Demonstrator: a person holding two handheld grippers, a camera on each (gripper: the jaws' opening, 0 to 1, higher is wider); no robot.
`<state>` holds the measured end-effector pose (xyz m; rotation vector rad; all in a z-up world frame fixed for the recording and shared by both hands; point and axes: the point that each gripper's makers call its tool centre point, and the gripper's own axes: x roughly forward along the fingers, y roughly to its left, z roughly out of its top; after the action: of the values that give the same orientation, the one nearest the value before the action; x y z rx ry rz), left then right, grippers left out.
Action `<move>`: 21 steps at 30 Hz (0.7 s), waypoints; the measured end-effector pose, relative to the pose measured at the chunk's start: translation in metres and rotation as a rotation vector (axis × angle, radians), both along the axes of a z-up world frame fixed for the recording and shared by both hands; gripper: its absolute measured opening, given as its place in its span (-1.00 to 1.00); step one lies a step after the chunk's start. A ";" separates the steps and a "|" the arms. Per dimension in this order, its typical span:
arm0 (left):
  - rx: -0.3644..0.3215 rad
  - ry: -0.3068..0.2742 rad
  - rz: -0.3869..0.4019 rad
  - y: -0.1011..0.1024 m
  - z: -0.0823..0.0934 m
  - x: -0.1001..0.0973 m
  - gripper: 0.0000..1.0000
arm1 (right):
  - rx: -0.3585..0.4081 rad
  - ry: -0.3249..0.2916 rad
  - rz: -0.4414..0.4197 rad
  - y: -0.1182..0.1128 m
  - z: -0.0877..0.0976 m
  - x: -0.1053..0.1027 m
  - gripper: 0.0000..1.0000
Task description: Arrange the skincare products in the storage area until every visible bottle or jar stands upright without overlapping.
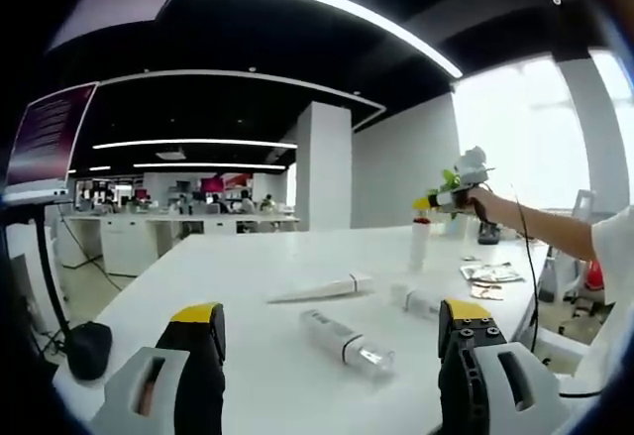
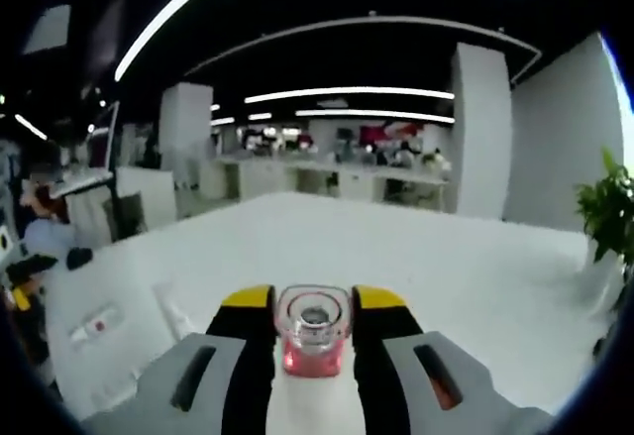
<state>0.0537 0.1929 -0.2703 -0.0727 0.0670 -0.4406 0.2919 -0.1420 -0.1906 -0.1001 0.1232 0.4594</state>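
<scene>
White table point(image 1: 248, 286): left gripper point(image 1: 332, 341) fingers spread wide, empty; right gripper point(image 2: 313, 318) grasping apparently pink-topped bottle point(image 2: 313, 331).

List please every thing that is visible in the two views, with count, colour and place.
table: 1, white, under everything
tube: 1, white, lying, mid table
bottle: 1, clear and white, lying, near left gripper
bottle with red cap: 1, clear cap top, between right gripper's jaws, upright
sachets: few, pale, far right on table
plant: 1, green, table's right edge
left gripper: open, yellow-tipped
right gripper: shut on bottle
</scene>
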 end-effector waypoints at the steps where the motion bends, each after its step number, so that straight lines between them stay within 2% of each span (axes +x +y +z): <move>1: 0.000 0.000 0.000 0.000 0.000 0.000 0.83 | 0.012 -0.023 0.002 -0.001 0.000 0.001 -0.45; 5: 0.001 0.000 0.002 0.000 -0.001 0.000 0.83 | 0.035 -0.048 0.015 -0.001 -0.001 -0.002 -0.45; 8: 0.001 0.001 0.000 0.000 -0.001 0.000 0.83 | -0.011 -0.111 0.021 -0.001 0.001 -0.003 -0.40; 10: 0.001 0.002 -0.003 -0.002 -0.002 0.000 0.83 | -0.013 -0.140 0.011 -0.002 0.003 -0.005 -0.18; 12: 0.002 0.002 -0.004 -0.003 -0.001 0.000 0.83 | 0.018 -0.134 0.009 -0.003 0.002 -0.006 0.05; 17: 0.001 -0.001 -0.006 -0.003 -0.001 -0.001 0.83 | 0.041 -0.134 0.011 -0.002 -0.006 -0.010 0.19; 18: 0.000 0.001 -0.004 -0.003 -0.001 -0.001 0.83 | 0.055 -0.182 0.022 0.002 -0.006 -0.012 0.29; 19: 0.001 0.002 -0.004 -0.003 -0.001 -0.001 0.83 | 0.063 -0.203 0.026 0.003 -0.006 -0.013 0.41; 21: 0.003 0.001 -0.003 -0.002 -0.001 -0.001 0.83 | 0.068 -0.251 0.038 0.007 -0.005 -0.014 0.76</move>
<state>0.0528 0.1907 -0.2714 -0.0702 0.0691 -0.4439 0.2780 -0.1355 -0.1959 -0.0927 -0.1405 0.4847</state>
